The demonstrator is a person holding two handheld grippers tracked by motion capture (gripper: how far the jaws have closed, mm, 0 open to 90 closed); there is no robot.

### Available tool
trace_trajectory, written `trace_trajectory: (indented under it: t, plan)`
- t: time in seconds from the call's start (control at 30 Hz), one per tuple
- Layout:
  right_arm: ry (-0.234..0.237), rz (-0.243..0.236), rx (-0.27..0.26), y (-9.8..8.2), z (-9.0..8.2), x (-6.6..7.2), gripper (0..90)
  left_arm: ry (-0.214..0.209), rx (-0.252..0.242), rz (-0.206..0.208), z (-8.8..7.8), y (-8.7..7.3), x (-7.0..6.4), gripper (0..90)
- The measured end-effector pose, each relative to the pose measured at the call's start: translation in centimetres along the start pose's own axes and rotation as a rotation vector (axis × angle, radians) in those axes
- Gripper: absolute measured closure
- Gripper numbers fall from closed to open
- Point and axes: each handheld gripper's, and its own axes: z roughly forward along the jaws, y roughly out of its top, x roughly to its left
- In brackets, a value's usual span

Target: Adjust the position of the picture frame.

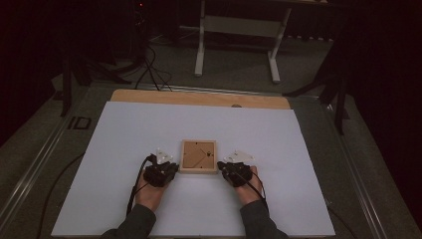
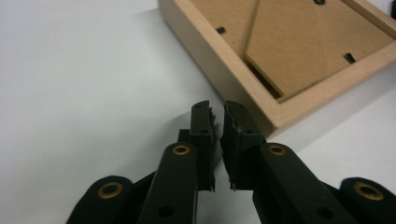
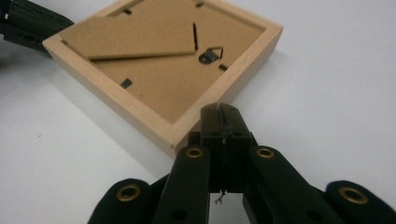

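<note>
1. A wooden picture frame (image 1: 198,156) lies back-side up on the white sheet (image 1: 124,149) covering the bench, between two hands.
2. The left hand-held gripper (image 2: 217,119) sits just beside the frame's near left corner, its jaws parted by a narrow slit with nothing between them; whether a jaw touches the wood cannot be told.
3. The right hand-held gripper (image 3: 223,116) is clenched, jaws pressed together on nothing, its tips right at the frame's near right corner.
4. The frame's brown backing board (image 3: 154,60) shows a small metal hanger (image 3: 208,56).
</note>
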Motion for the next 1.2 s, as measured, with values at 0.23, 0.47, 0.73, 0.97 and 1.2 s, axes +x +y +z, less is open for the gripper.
trace_trajectory:
  t: [0.23,0.47,0.73,0.97,1.2]
  plan:
    - [0.009,-0.018,-0.068,0.3,-1.2,-0.1,89.4,-0.024,-0.066,0.006,-1.2,0.3,0.5,71.1]
    - [0.031,-0.037,-0.058,0.3,-1.0,0.6,89.2,-0.1,-0.131,0.001,-2.6,1.0,1.1,59.8]
    - [0.051,-0.077,-0.041,0.3,-0.8,1.2,89.6,-0.089,-0.135,-0.019,-3.7,1.3,1.9,57.9]
    - [0.065,-0.072,-0.034,0.3,-0.8,1.0,89.6,-0.092,-0.113,0.017,-3.4,1.4,1.0,56.5]
    - [0.066,-0.067,-0.034,0.2,-0.8,1.0,89.6,-0.139,-0.117,0.075,-3.6,2.5,0.2,55.4]
